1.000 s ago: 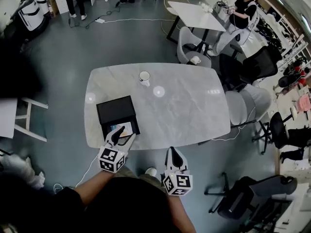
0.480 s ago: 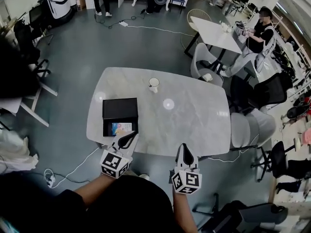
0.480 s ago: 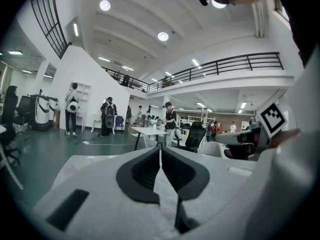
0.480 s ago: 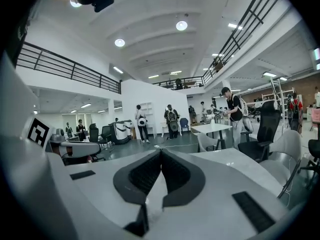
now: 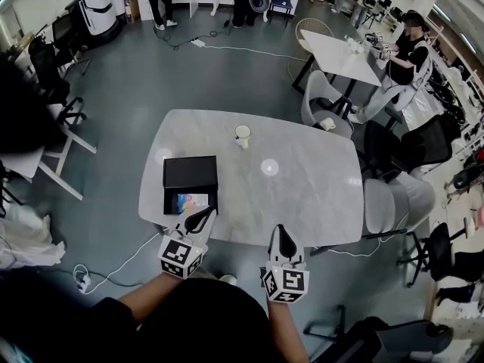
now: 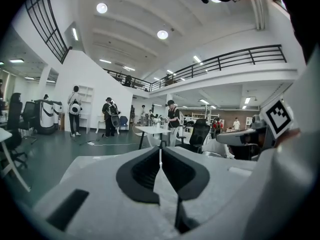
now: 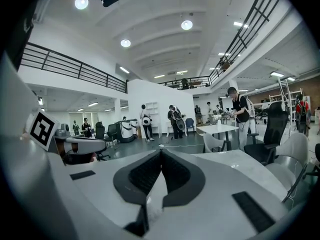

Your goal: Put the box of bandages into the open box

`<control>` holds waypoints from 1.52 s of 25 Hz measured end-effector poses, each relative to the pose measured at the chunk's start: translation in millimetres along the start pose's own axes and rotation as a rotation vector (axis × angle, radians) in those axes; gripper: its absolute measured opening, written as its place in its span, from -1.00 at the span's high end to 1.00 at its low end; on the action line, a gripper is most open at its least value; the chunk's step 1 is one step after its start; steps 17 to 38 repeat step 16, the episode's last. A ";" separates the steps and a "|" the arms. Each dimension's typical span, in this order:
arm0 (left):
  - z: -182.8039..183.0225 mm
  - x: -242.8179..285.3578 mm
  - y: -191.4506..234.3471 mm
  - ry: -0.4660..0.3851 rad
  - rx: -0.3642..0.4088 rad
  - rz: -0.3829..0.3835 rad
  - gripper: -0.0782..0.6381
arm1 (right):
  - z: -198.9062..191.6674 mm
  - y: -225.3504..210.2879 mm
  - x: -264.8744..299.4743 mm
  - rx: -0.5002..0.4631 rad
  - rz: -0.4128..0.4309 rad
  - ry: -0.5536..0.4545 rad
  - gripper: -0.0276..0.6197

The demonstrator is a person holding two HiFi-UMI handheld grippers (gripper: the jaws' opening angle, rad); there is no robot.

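Head view: box of bandages [image 5: 192, 200] in open box [image 5: 189, 174], lengthwise left-right.

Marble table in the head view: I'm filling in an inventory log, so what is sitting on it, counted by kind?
Open black box: 1
Box of bandages: 1, lying inside the open black box
White cup: 1
Total: 3

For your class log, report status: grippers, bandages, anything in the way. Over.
Left gripper shut, empty; right gripper shut, empty. Bandages inside open box. Cup stands well clear.
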State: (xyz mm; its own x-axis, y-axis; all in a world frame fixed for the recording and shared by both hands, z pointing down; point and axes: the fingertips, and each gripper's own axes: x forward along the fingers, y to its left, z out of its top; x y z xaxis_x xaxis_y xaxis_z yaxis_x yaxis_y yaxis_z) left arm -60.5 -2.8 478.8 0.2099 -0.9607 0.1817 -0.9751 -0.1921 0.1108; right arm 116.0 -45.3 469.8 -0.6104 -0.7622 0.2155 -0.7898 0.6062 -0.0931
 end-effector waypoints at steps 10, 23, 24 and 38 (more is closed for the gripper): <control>-10.6 1.9 -15.5 0.026 0.030 -0.029 0.71 | -7.4 -6.4 -8.7 -0.034 0.005 0.036 0.88; -10.0 0.9 -26.6 0.018 0.026 -0.033 0.71 | -11.5 -9.1 -15.1 -0.032 0.016 0.037 0.88; -10.0 0.9 -26.6 0.018 0.026 -0.033 0.71 | -11.5 -9.1 -15.1 -0.032 0.016 0.037 0.88; -10.0 0.9 -26.6 0.018 0.026 -0.033 0.71 | -11.5 -9.1 -15.1 -0.032 0.016 0.037 0.88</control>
